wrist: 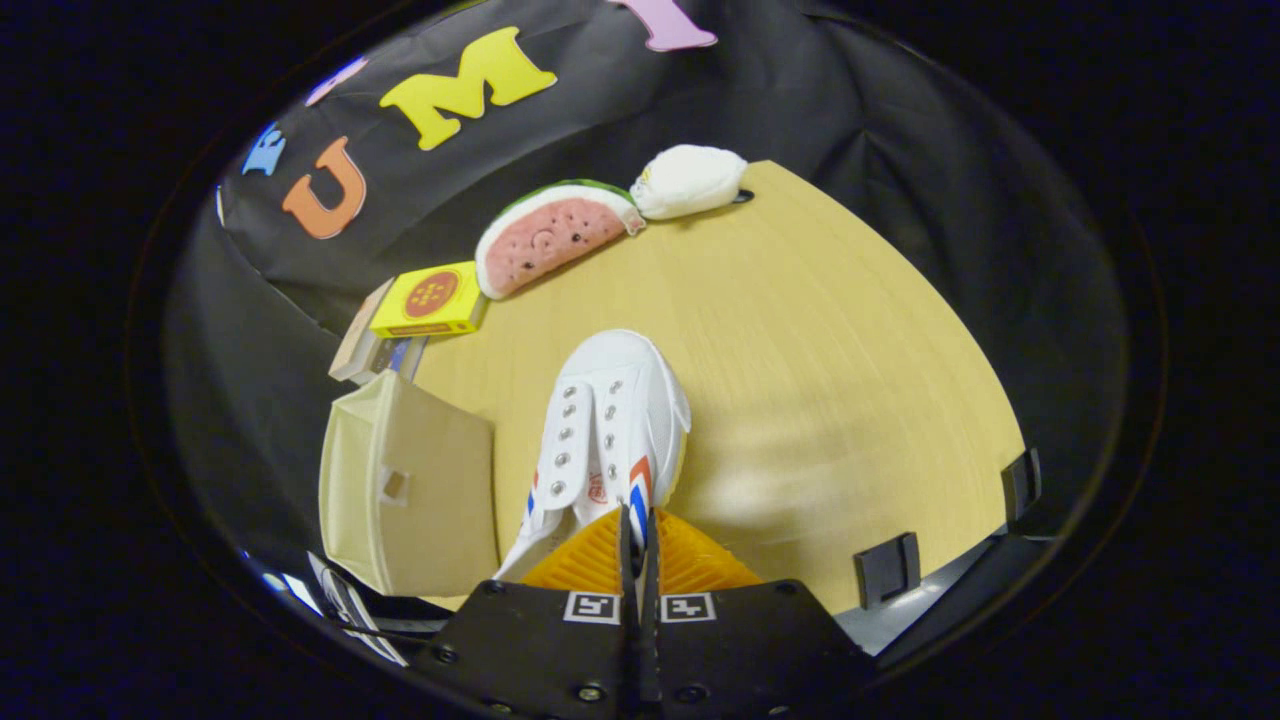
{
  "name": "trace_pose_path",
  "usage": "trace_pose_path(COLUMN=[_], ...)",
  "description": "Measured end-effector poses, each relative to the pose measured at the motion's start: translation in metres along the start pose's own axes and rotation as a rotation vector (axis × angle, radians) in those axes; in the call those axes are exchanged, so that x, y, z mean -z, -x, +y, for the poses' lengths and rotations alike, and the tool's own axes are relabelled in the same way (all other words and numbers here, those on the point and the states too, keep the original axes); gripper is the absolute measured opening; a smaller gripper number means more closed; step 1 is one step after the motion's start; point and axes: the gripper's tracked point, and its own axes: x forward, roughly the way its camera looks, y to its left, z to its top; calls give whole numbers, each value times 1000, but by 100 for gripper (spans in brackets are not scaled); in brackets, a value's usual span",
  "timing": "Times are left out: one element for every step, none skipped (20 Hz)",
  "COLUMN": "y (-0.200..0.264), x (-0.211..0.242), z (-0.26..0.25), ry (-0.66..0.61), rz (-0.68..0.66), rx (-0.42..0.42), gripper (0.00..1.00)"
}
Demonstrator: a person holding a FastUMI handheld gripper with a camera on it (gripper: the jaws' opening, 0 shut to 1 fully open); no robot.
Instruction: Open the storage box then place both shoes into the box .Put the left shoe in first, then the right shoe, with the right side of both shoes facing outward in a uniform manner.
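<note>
A white canvas shoe with red and blue stripes points away from me, toe toward the back of the wooden table. My gripper is shut on the shoe's rear collar edge, and the two fingers stand almost together with the thin canvas pinched between them. The shoe's heel end is hidden behind the fingers. A beige storage box stands just left of the shoe, with a small square cut-out in the face toward me. I cannot tell whether the shoe rests on the table or hangs above it.
A watermelon-slice plush and a white plush lie at the table's far edge. A yellow box sits on stacked books behind the storage box. Two black clips grip the near right table edge.
</note>
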Motion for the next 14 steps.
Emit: trace_pose_path(y=[8,14,21,23,25,25,26,24,22,18,13,7,0,-7], x=[-1,1,2,5,8,13,19,25,31,37,43,48,52,57], z=[19,39,59,81,102,122,144,164,181,198,214,227,238,244], ry=[-5,-10,-13,-18,-20,-23,-21,-16,-7,-1,4,7,11,18], rz=[-18,-33,-49,-61,-72,-78,-85,-92,-99,-103,-104,-105,-106,-107], rx=[-6,-11,-20,-31,-42,-51,-60,-66,-71,-77,-84,-90,-91,-86], gripper=[0,0,0,0,0,0,0,0,0,0,0,0,0,0])
